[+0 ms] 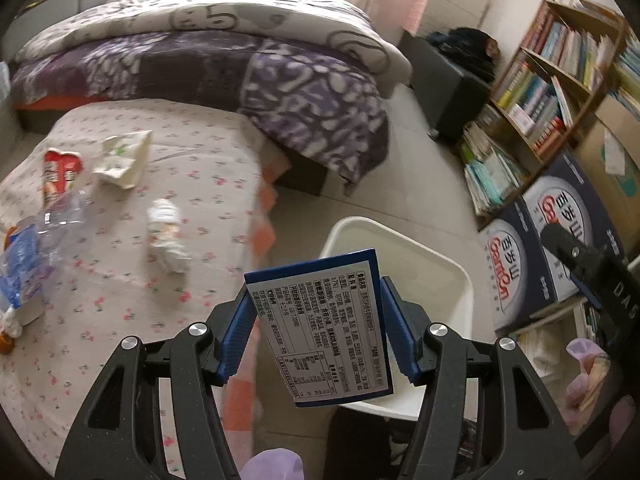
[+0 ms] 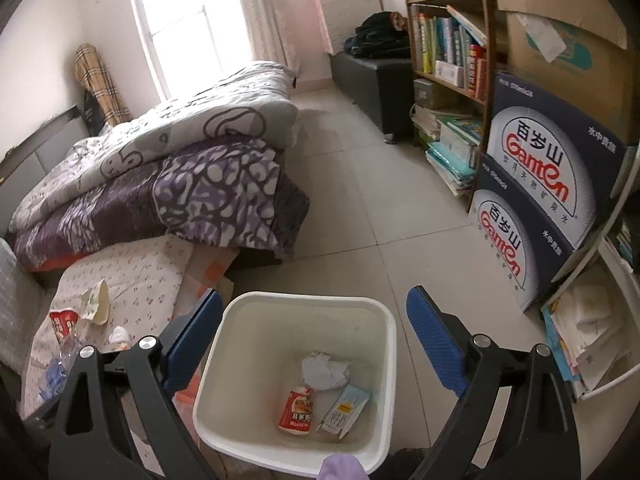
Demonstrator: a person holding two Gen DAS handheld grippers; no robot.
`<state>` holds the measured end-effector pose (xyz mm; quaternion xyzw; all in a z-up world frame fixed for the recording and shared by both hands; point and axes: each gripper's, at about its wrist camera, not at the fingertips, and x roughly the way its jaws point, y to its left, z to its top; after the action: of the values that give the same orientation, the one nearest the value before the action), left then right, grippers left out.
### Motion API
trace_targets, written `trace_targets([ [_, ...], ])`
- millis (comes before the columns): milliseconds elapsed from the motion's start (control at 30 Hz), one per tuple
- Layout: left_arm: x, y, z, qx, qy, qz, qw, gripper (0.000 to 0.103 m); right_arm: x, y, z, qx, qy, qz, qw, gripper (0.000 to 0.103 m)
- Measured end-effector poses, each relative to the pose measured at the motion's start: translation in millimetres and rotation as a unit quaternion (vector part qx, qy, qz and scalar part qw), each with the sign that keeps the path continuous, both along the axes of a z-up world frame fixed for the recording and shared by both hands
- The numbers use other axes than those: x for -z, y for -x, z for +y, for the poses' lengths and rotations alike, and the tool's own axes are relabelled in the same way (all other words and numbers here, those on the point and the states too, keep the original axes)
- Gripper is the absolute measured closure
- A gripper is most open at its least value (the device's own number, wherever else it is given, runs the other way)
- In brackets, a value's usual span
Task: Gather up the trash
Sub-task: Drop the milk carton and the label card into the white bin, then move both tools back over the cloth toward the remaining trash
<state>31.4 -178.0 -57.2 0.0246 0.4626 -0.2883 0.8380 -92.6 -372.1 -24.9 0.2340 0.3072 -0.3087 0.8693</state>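
Note:
My left gripper [image 1: 318, 300] is shut on a blue-and-white printed carton [image 1: 324, 328], held over the near rim of the white trash bin [image 1: 452, 276]. My right gripper [image 2: 314, 320] is open and empty above the same bin [image 2: 240, 364]. Inside the bin lie a crumpled white paper [image 2: 325, 370], a red cup [image 2: 297, 410] and a pale blue carton [image 2: 345, 410]. On the floral bed sheet lie a crushed clear bottle [image 1: 40, 232], a red wrapper [image 1: 60, 174], a crumpled paper wrapper [image 1: 122, 158] and a white wad [image 1: 168, 234].
A folded purple and white quilt [image 2: 168, 168] covers the far bed. Stacked Ganten water boxes [image 2: 536, 200] and a bookshelf [image 2: 448, 40] stand at the right, a black bench [image 2: 380, 80] beyond. Tiled floor [image 2: 360, 200] lies between bed and shelf.

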Motion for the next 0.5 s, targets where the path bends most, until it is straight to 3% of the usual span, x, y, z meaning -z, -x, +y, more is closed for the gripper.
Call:
trace_targets([
  [233, 1.2, 10.8, -25.4, 0.041, 0.018, 0.0, 0.999, 0.041, -2.2, 9.0, -11.8, 0.023, 0.001, -0.008, 1.0, 0.012],
  [300, 0.9, 13.5, -26.6, 0.043, 0.018, -0.008, 0.9989, 0.023, -1.6, 10.3, -13.5, 0.027, -0.004, -0.008, 1.0, 0.012],
  [500, 2.9, 9.5, -13.1, 0.022, 0.002, -0.016, 0.9996, 0.022, -2.7, 0.7, -2.6, 0.013, -0.002, -0.006, 1.0, 0.012],
])
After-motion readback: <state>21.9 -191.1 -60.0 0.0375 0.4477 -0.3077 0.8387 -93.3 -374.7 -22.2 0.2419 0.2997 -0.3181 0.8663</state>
